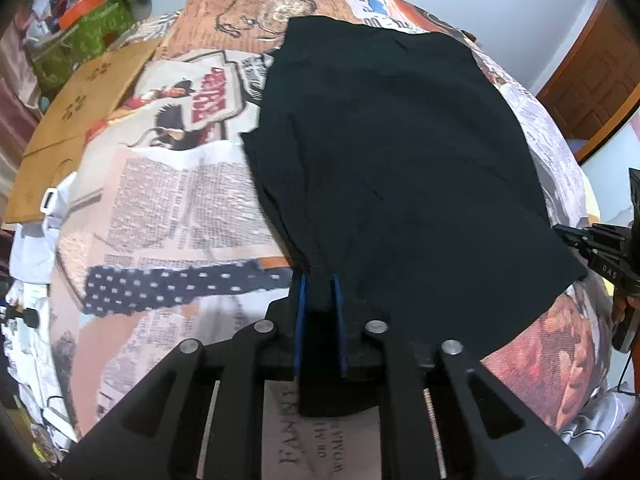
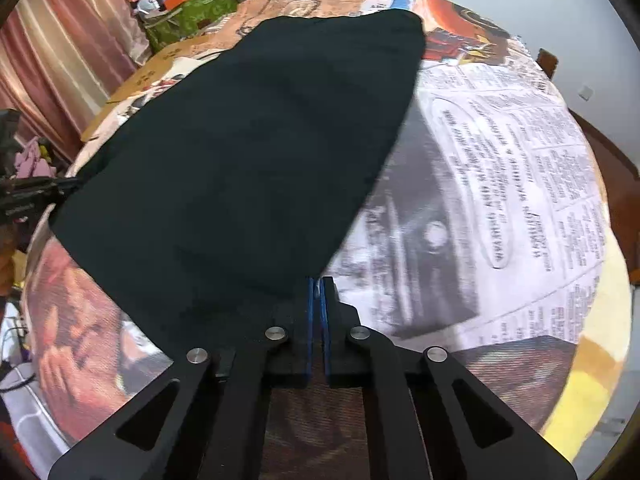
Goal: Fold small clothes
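Observation:
A black garment (image 1: 392,152) lies spread across a bed cover printed like newspaper (image 1: 168,200). In the left wrist view my left gripper (image 1: 319,280) holds a bunched near corner of it between the blue pads (image 1: 299,320). The right wrist view shows the same garment (image 2: 248,152) running away to the upper left, its near right corner pinched in my right gripper (image 2: 318,280), whose pads meet. Each gripper also shows at the edge of the other's view: the right gripper (image 1: 592,240) at the garment's right corner, the left gripper (image 2: 36,194) at its left corner.
A flat cardboard sheet (image 1: 80,112) lies on the bed's far left side, with white clothing (image 1: 32,240) beside it. A green box with clutter (image 2: 188,12) stands by striped curtains (image 2: 60,60). A wooden door (image 1: 592,88) is at the far right.

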Available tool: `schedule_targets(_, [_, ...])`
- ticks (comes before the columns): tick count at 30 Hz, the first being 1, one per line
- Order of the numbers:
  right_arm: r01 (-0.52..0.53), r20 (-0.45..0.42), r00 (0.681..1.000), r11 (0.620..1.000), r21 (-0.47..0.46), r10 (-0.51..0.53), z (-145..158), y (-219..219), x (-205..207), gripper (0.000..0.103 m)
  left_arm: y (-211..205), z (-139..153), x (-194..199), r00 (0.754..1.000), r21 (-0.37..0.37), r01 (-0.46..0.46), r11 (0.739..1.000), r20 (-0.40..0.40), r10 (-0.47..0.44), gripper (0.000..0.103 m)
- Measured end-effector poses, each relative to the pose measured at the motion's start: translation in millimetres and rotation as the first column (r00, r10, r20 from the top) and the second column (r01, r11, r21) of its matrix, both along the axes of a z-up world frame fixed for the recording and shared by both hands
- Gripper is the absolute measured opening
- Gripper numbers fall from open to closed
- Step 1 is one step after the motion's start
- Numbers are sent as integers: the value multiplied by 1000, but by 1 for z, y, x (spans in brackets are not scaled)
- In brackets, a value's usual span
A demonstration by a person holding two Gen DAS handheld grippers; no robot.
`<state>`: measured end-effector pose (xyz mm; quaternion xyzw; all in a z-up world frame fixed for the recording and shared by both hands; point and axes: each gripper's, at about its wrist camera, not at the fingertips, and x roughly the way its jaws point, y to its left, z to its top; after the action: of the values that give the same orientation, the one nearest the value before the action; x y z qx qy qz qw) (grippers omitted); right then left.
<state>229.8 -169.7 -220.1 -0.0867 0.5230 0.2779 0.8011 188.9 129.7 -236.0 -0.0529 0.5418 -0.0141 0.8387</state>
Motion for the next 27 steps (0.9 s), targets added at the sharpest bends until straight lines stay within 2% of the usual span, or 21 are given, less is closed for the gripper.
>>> schedule_targets(2, [18,14,1000,1000,-13,-18,0,-8,1,0,9,4,-2,1000,15,-19,1000,15,19,27])
schedule_targets(7, [87,2,996,996,37,-87,11,-26,-1,3,28,17,-5,996,66,-68,995,60,64,50])
schedule_targets(9, [108,-3,994,991,74,-108,19,-28,-4,8,32,18,-6,996,44,-68,997,56,65,61])
schedule_targets(10, [115,-8,993,989,91,-115,22,-29,-6,18,32,17,-6,997,28,-63,998,47,62,63])
schedule_targets(11, [117,-12,993,987,113,-117,26,-30,-10,30,32,14,-6,998,0,-54,999,30,54,64])
schedule_targets(13, [113,-12,994,983,143,-112,30,-26,-16,46,28,6,-6,1000,-42,-31,999,-6,31,64])
schedule_targets(14, [108,-14,994,982,152,-107,30,-23,-19,49,24,0,-5,1000,-69,-18,997,-26,16,64])
schedule_targets(21, [76,-98,993,985,157,-61,9,5,-17,50,23,-18,9,997,-225,-39,974,-75,22,65])
schedule_targets(25, [90,-119,991,979,184,-68,2,11,-12,53,12,-19,15,998,-224,-5,975,-67,-11,63])
schedule_targets(27, [93,-129,989,978,187,-69,1,12,-11,50,7,-20,17,998,-227,5,974,-58,-18,54])
